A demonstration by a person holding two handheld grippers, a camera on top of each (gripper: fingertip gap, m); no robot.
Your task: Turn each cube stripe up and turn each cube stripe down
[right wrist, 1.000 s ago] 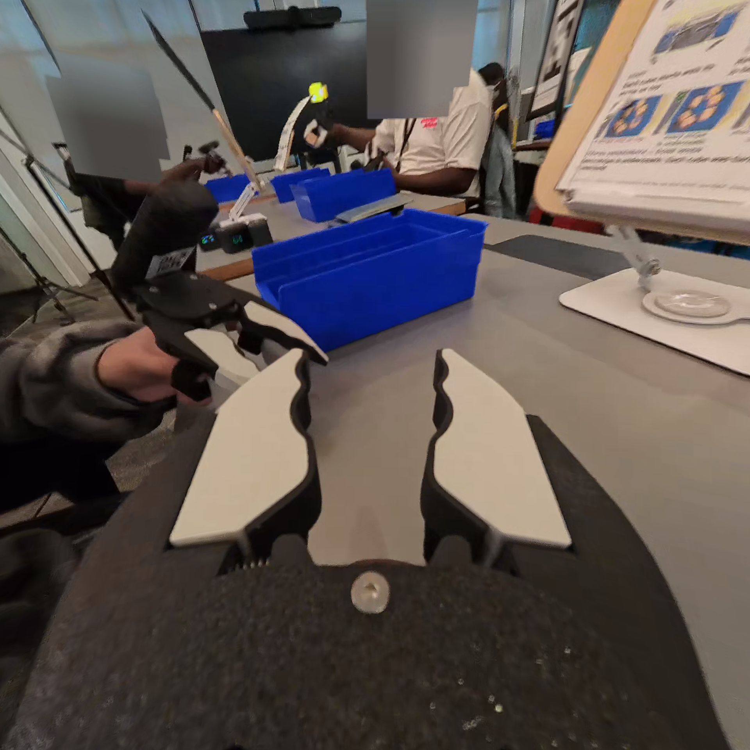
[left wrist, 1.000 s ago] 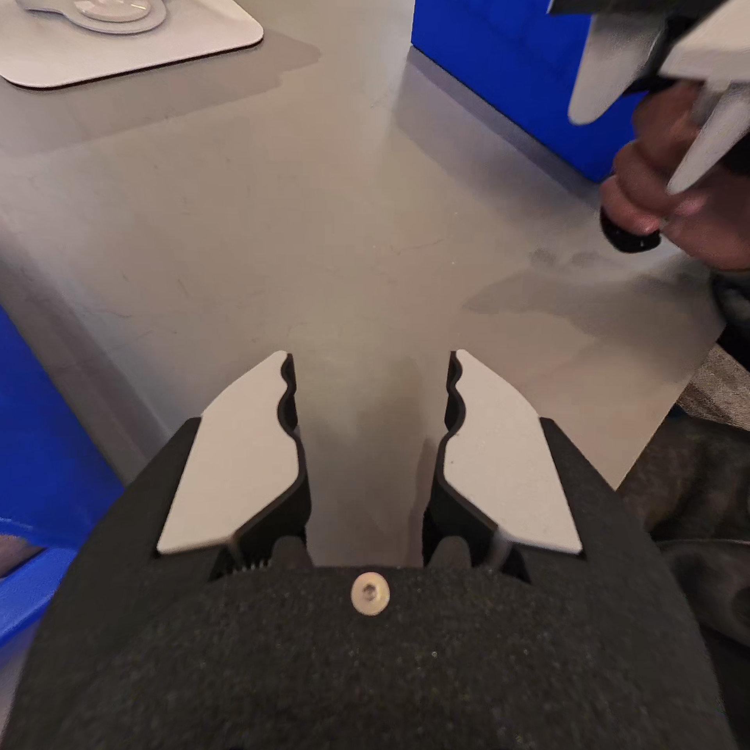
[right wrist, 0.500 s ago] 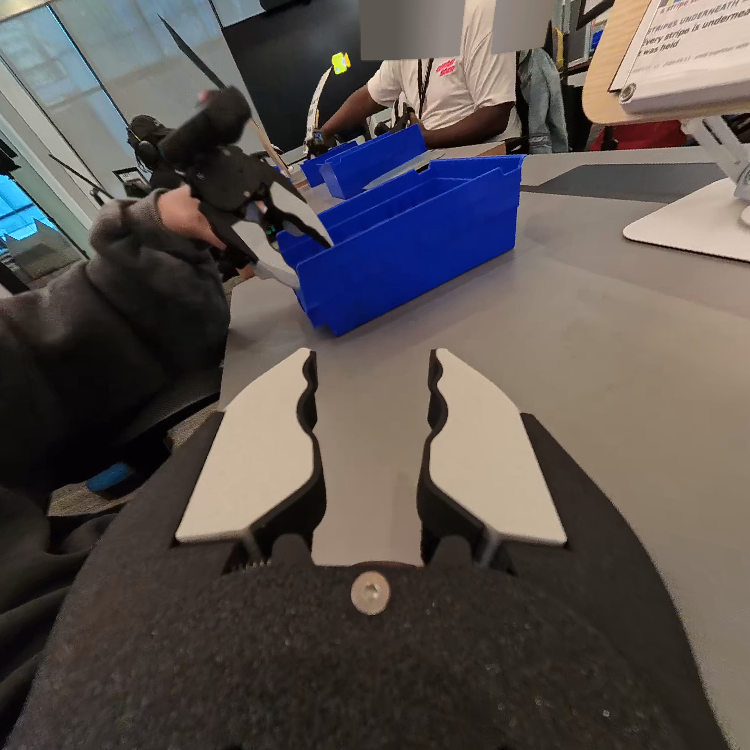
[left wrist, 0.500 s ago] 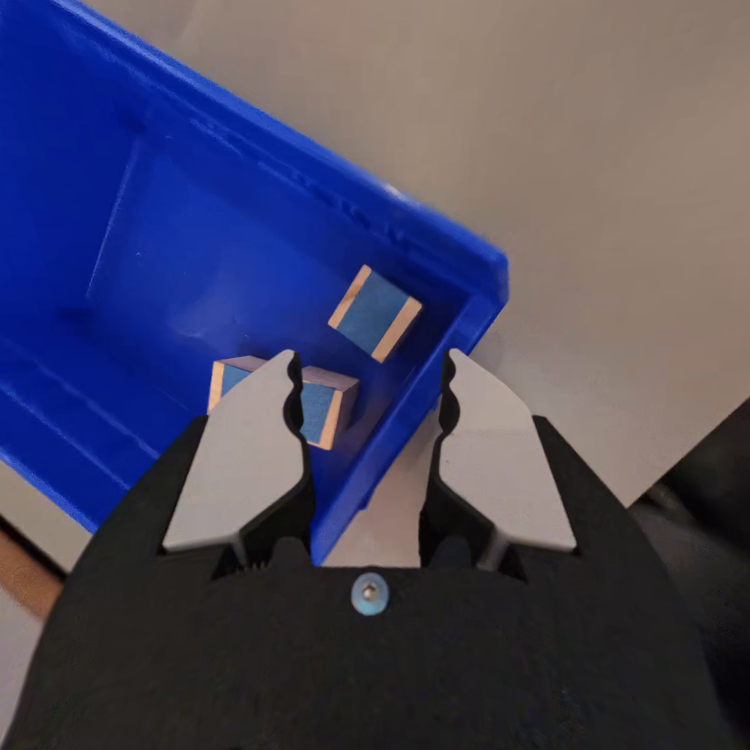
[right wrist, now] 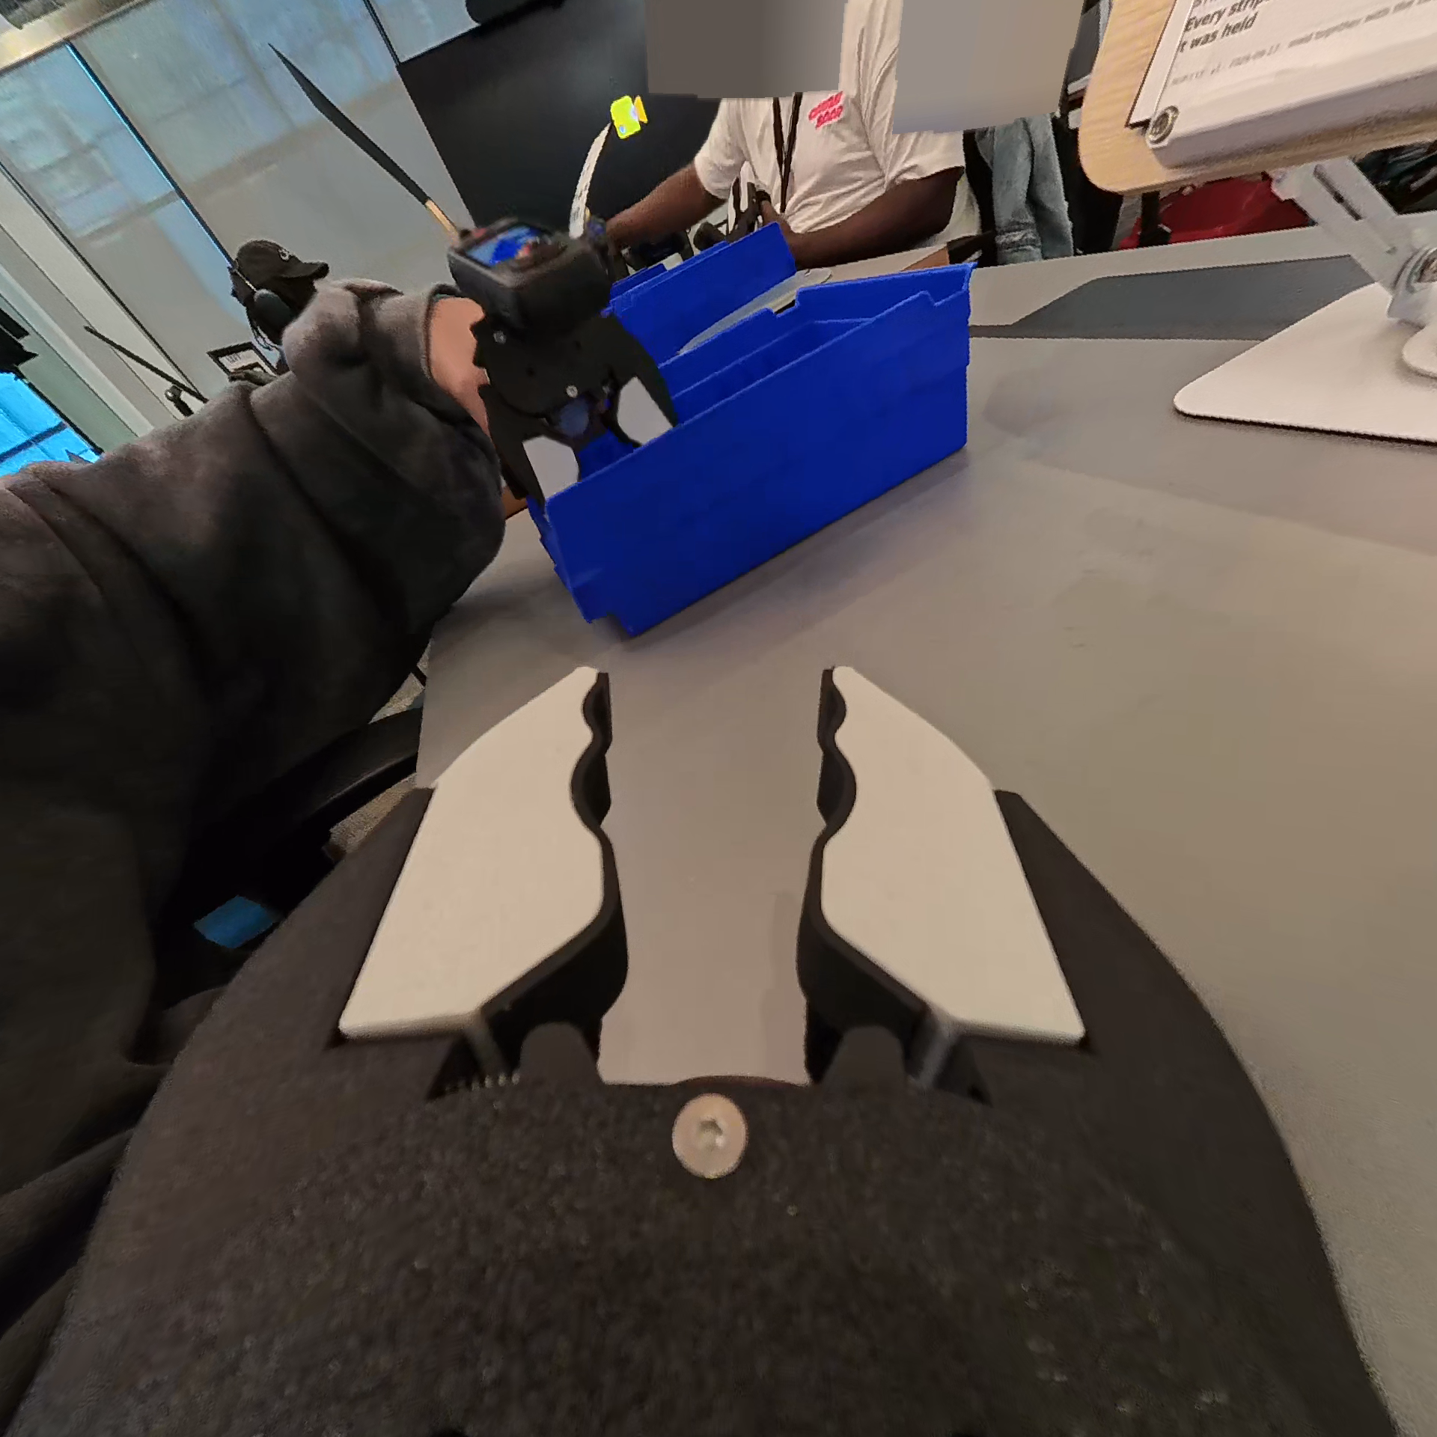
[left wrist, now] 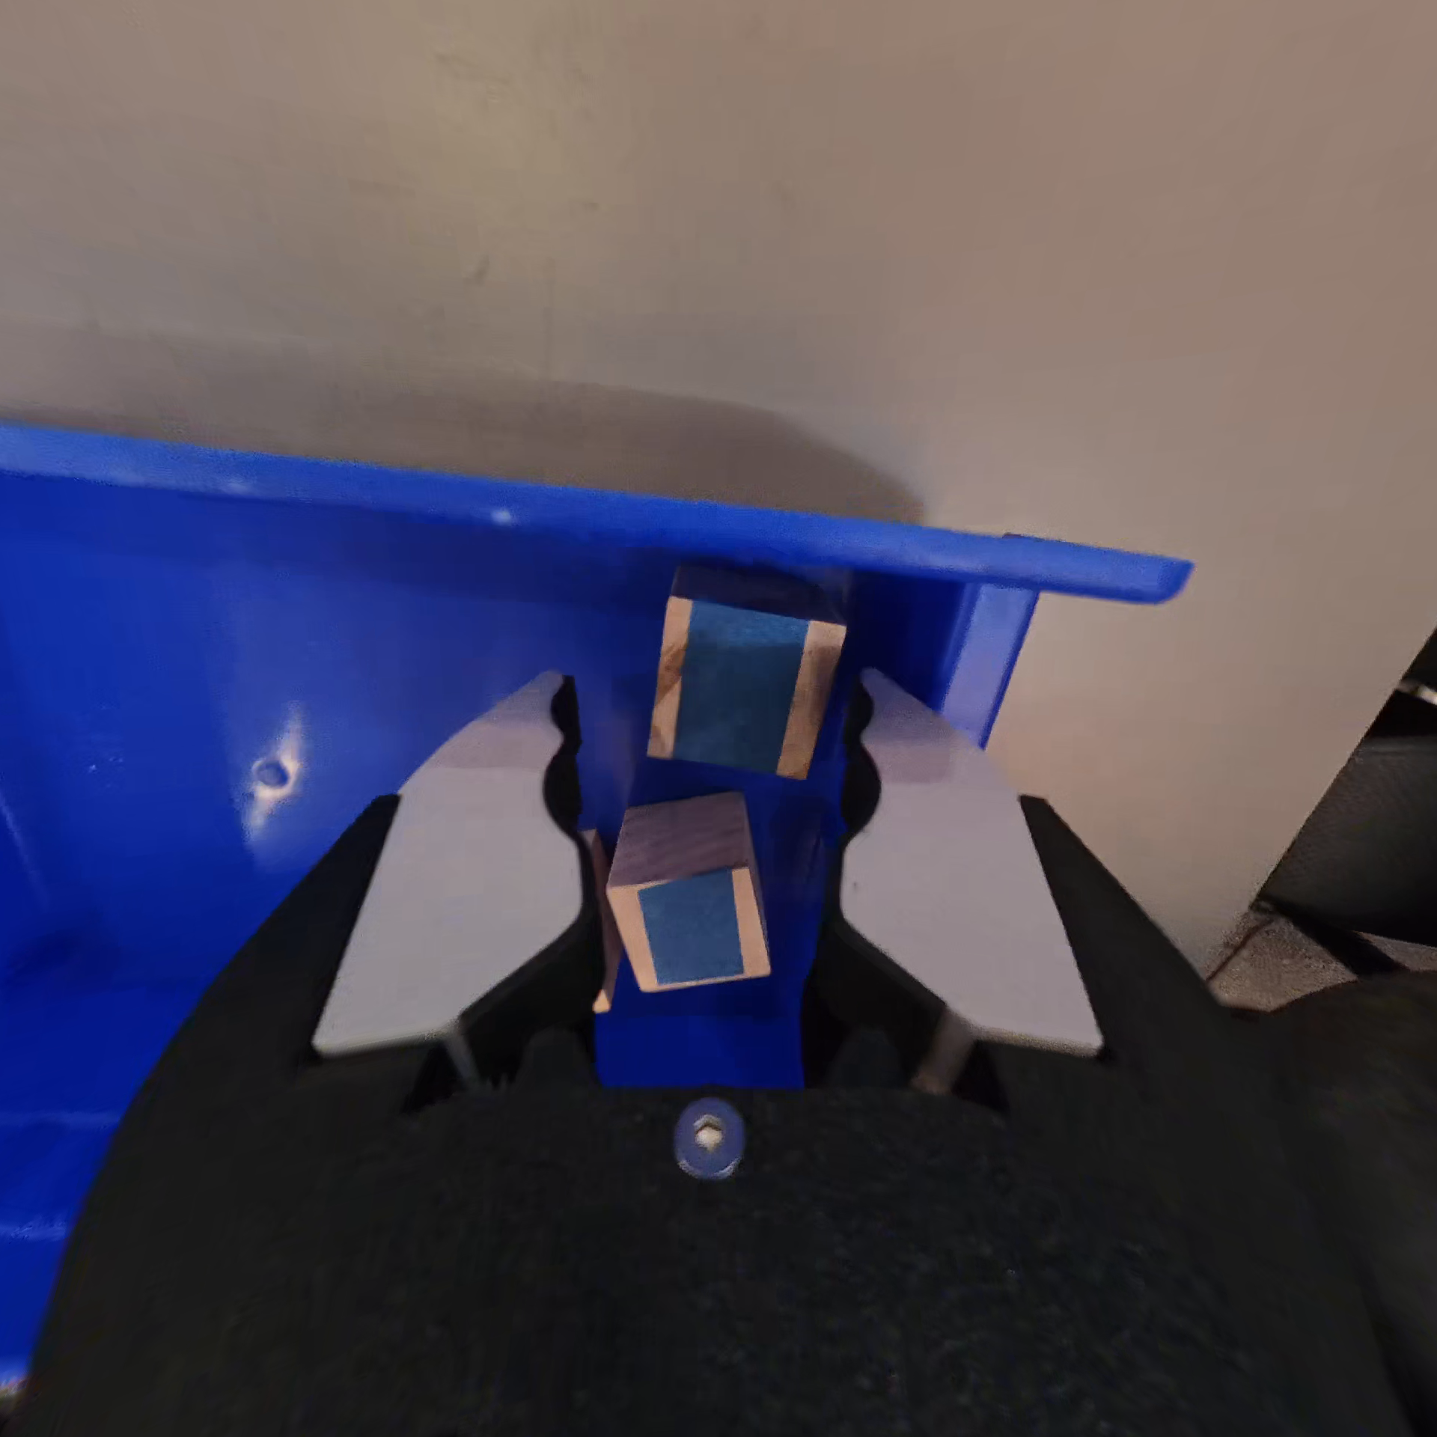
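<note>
So the left hand-held gripper (left wrist: 711,704) is dipped down into the blue bin (left wrist: 233,700), near its right end wall, with its jaws spread wide and nothing pinched between them. Two wooden cubes with blue stripes sit right in the gap: the far cube (left wrist: 742,684) is close to the bin's far wall with a blue stripe facing the camera, and the near cube (left wrist: 688,894) sits tilted just in front of it, plain wood on one face and a blue stripe on the face toward the camera. There's a sliver of what could be a third cube (left wrist: 603,917) tucked behind the left finger, but it's too hidden to say much. The fingers aren't touching either cube as far as I can tell. Over on the right wrist view, the right hand-held gripper (right wrist: 715,680) hangs over the bare grey tabletop (right wrist: 1089,661), jaws apart and holding nothing, well away from the bin. From there you can see a dark sleeve (right wrist: 194,560) reaching out to the bin's near left corner, and a white stand base (right wrist: 1322,381) far right.
</note>
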